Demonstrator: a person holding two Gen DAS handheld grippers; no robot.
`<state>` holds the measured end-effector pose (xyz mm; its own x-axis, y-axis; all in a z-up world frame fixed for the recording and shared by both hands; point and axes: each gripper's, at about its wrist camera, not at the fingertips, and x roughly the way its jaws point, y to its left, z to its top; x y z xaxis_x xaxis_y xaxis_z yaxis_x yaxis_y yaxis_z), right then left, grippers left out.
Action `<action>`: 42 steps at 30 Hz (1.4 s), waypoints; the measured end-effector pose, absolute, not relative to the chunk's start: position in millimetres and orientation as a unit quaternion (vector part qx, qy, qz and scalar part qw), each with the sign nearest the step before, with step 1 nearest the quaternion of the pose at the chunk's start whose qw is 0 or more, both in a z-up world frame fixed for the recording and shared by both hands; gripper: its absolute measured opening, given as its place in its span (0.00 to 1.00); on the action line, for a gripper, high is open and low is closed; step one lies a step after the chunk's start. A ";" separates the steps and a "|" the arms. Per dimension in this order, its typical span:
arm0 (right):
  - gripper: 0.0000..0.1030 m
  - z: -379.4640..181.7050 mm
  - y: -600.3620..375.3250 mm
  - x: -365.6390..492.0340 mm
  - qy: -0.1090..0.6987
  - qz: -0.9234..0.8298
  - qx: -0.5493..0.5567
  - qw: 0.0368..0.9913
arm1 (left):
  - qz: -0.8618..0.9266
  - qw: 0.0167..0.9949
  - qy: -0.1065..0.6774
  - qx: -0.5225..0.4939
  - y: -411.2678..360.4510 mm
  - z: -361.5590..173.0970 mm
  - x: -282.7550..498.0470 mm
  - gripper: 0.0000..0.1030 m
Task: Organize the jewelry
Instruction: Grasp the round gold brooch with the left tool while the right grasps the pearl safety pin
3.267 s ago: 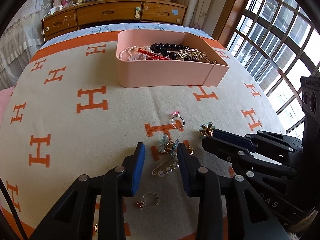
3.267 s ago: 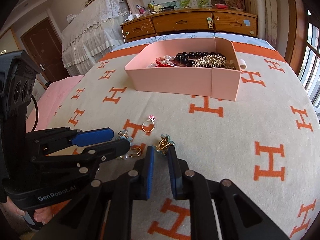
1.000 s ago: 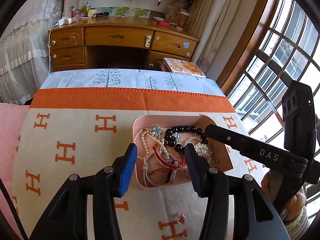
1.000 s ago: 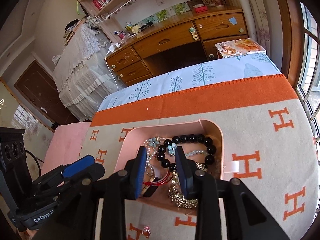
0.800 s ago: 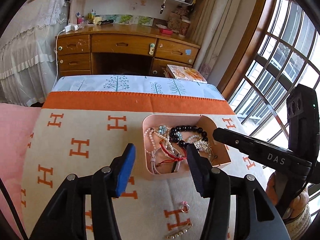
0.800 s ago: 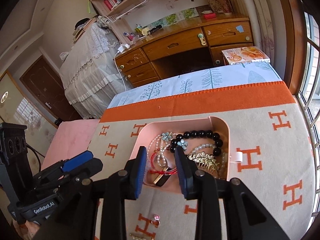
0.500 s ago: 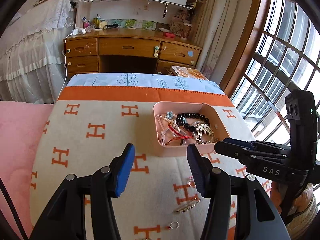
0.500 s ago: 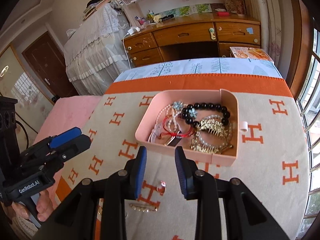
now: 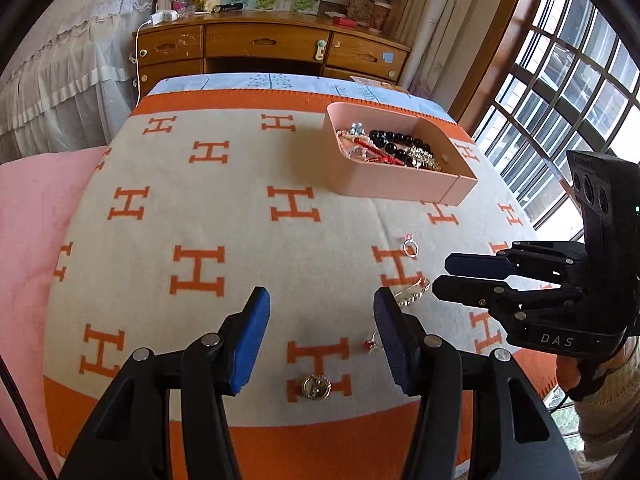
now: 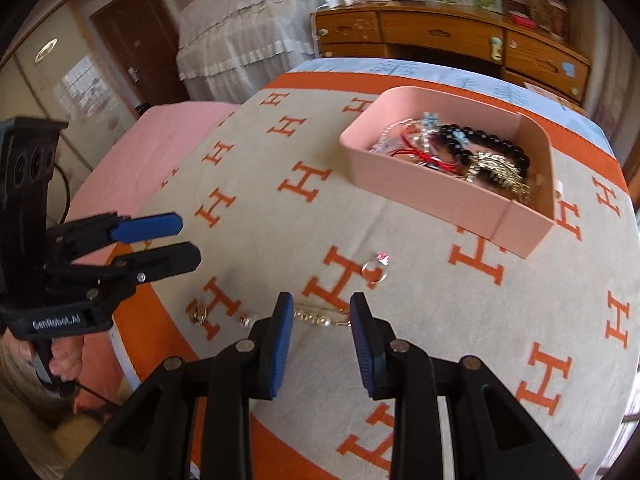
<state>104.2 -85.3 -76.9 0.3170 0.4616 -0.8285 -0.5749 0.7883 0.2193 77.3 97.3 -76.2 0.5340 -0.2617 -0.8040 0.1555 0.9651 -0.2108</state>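
Observation:
A pink box (image 9: pixel 394 184) (image 10: pixel 424 196) holding beads, pearls and a gold comb stands on the H-patterned blanket. Nearer lie a ring with a pink stone (image 9: pixel 410 247) (image 10: pixel 375 269), a pearl pin (image 9: pixel 412 295) (image 10: pixel 318 317), a small ring with a red stone (image 9: pixel 372 344) (image 10: pixel 246 322) and a round gold brooch (image 9: pixel 316 387) (image 10: pixel 198 314). My left gripper (image 9: pixel 322 309) (image 10: pixel 189 239) hovers open above the blanket, the brooch just beneath it. My right gripper (image 10: pixel 322 314) (image 9: pixel 442 275) is open and empty too, its fingertips framing the pearl pin from above.
A wooden desk with drawers (image 9: pixel 264 46) stands past the far end of the blanket (image 9: pixel 200 208). A lace-covered bed (image 10: pixel 248 40) is at the left and tall windows (image 9: pixel 560 92) at the right. A pink sheet (image 9: pixel 36 216) shows beside the blanket.
Both grippers have drawn back from over the pink box toward the blanket's near edge and come lower. The loose rings, pin and brooch have come into view. Two flower clips now lie in the box.

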 end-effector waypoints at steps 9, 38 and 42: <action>0.28 -95.8 -56.8 88.2 0.441 0.388 -0.226 0.777 | -0.106 0.850 0.511 -0.071 109.9 -106.5 58.3 0.51; 0.06 -76.8 -115.7 87.9 0.418 0.367 0.002 0.831 | -0.147 0.852 0.499 0.055 70.7 -116.2 46.3 0.16; 0.06 -58.1 -125.9 100.7 0.408 0.353 0.037 0.841 | -0.151 0.863 0.479 0.053 66.0 -92.0 56.9 0.16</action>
